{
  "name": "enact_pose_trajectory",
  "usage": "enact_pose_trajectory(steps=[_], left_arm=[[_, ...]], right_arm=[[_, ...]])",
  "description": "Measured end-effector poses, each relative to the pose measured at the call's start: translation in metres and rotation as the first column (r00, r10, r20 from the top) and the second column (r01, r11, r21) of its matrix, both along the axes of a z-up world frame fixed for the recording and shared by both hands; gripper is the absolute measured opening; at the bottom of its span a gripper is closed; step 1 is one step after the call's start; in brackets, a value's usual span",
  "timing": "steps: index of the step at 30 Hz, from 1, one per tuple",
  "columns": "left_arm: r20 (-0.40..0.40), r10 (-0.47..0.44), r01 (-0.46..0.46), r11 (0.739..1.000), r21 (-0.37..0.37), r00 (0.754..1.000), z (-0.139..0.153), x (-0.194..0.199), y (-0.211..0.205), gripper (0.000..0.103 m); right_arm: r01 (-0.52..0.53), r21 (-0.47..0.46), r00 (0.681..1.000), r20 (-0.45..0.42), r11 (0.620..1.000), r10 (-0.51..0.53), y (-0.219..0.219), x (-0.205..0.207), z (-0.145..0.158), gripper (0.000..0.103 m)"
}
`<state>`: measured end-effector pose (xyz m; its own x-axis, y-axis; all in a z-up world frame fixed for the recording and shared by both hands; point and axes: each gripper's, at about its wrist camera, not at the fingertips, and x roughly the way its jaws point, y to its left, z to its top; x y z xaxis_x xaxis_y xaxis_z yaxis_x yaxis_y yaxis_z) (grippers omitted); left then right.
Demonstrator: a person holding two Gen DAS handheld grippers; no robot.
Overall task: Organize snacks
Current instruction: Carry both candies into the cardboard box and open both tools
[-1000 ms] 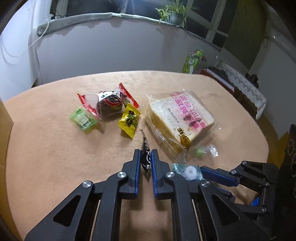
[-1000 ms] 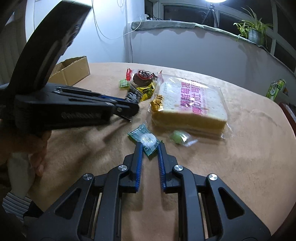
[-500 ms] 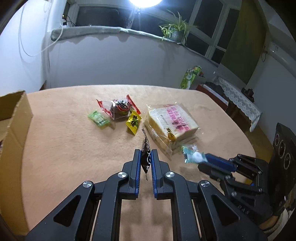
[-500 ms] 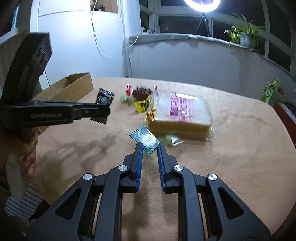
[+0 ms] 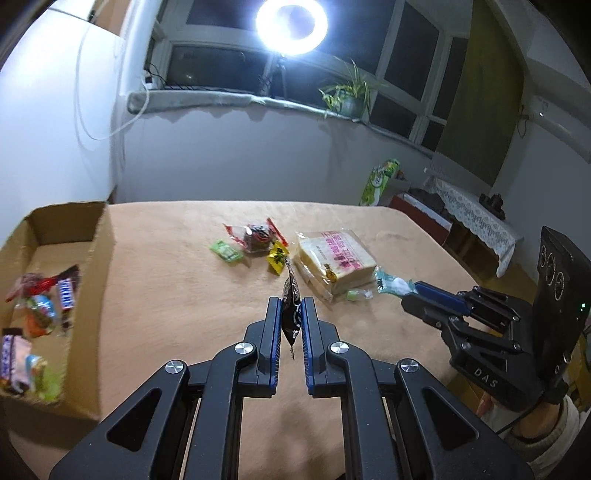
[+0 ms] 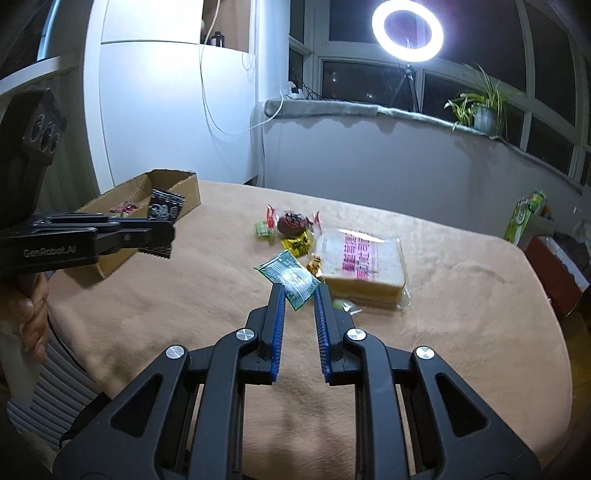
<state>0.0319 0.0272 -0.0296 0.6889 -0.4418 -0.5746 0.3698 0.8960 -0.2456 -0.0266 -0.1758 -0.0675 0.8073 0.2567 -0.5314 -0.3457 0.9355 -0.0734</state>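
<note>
The left gripper [image 5: 290,314] pinches a black packet [image 5: 291,306] in the air — the right gripper [image 6: 300,295] pinches a teal candy [image 6: 291,277]. A cardboard box [image 5: 99,258] of snacks sits at the table's [image 5: 177,295] left edge.

A ring light [image 6: 407,34] on a tripod is seen high above the jaws, against dark windows [image 6: 369,85]. A potted plant [image 6: 480,110] is set on the sill, up and right of the jaws. A white cable [image 6: 221,122] is hung down the wall to the upper left. A green carton [image 6: 526,216] and a lace-covered bench [image 5: 476,225] are seen far right, beyond the table [image 6: 461,332].
</note>
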Motion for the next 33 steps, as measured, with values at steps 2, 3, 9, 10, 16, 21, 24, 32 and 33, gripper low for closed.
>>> enact_pose_trajectory(steps=[2, 3, 9, 10, 16, 21, 24, 32, 33], left_arm=[[0.011, 0.018, -0.017, 1.0, -0.01, 1.0, 0.004, -0.007, 0.009, 0.009], [0.016, 0.027, -0.027, 1.0, -0.015, 0.999, 0.005, -0.01, 0.015, 0.009], [0.039, 0.084, -0.083, 0.996, -0.036, 0.996, 0.009, -0.023, 0.048, 0.009], [0.043, 0.094, -0.092, 0.995, -0.037, 0.995, 0.009, -0.026, 0.053, 0.009], [0.058, 0.163, -0.16, 0.985, -0.061, 0.985, 0.01, -0.035, 0.09, 0.009], [0.065, 0.222, -0.218, 0.974, -0.061, 0.973, 0.009, -0.043, 0.117, 0.009], [0.072, 0.259, -0.256, 0.966, -0.043, 0.963, 0.011, -0.045, 0.13, 0.009], [0.1, 0.31, -0.31, 0.951, -0.014, 0.946, 0.018, -0.049, 0.156, 0.009], [0.102, 0.314, -0.315, 0.949, -0.01, 0.944, 0.018, -0.048, 0.159, 0.009]], right_arm=[[-0.006, -0.01, 1.0, 0.007, 1.0, 0.006, 0.006, -0.003, 0.003, 0.017], [-0.012, -0.017, 1.0, 0.013, 1.0, 0.012, 0.012, -0.006, 0.006, 0.017], [-0.054, -0.049, 0.998, 0.032, 0.997, 0.056, 0.041, -0.012, 0.015, 0.017], [-0.063, -0.054, 0.997, 0.036, 0.997, 0.065, 0.047, -0.014, 0.016, 0.017], [-0.125, -0.079, 0.99, 0.054, 0.989, 0.129, 0.087, -0.017, 0.025, 0.017], [-0.179, -0.092, 0.981, 0.062, 0.98, 0.185, 0.117, -0.018, 0.029, 0.017], [-0.214, -0.1, 0.973, 0.061, 0.972, 0.221, 0.137, -0.016, 0.029, 0.017], [-0.28, -0.119, 0.956, 0.058, 0.953, 0.288, 0.178, -0.007, 0.028, 0.017], [-0.286, -0.123, 0.954, 0.056, 0.95, 0.295, 0.183, -0.005, 0.027, 0.017]])
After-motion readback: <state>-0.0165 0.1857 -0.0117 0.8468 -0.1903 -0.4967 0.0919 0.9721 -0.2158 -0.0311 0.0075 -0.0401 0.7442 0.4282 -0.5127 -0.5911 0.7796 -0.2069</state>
